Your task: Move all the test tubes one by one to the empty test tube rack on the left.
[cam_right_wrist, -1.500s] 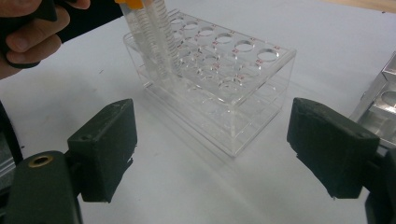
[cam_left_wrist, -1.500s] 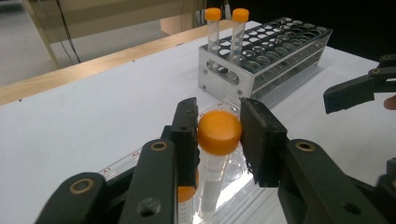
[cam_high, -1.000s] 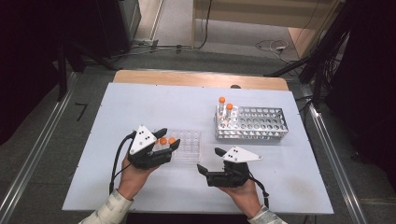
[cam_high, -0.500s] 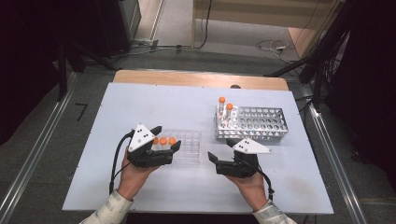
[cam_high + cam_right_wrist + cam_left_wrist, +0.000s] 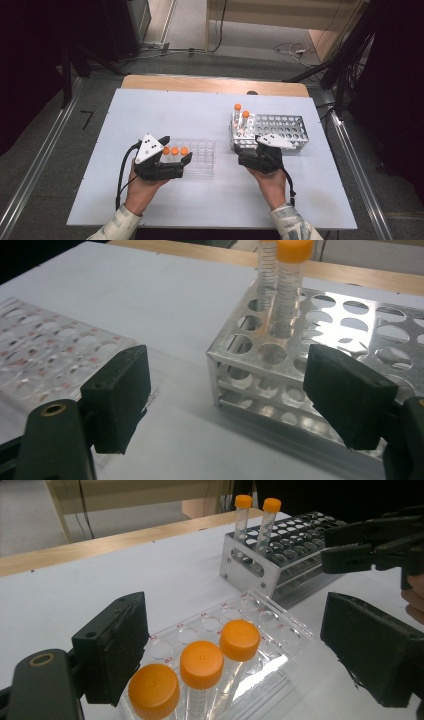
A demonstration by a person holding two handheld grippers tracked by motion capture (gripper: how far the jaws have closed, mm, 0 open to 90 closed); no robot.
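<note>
Hands on a white table (image 5: 150, 107), palms low, one pair of tongs in each. Left gripper (image 5: 177, 161) at the near end of a clear plastic rack (image 5: 202, 152), jaws just opened wide, pads clear of the three orange-capped tubes (image 5: 201, 664) standing upright in that rack between them. Nothing pinched. Further right, right gripper (image 5: 246, 150) spread wide too, empty, nosed up against the near left corner of a metal rack (image 5: 290, 127). Two more orange-capped tubes (image 5: 241, 116) upright in that rack's far left corner, just beyond the jaws.
</note>
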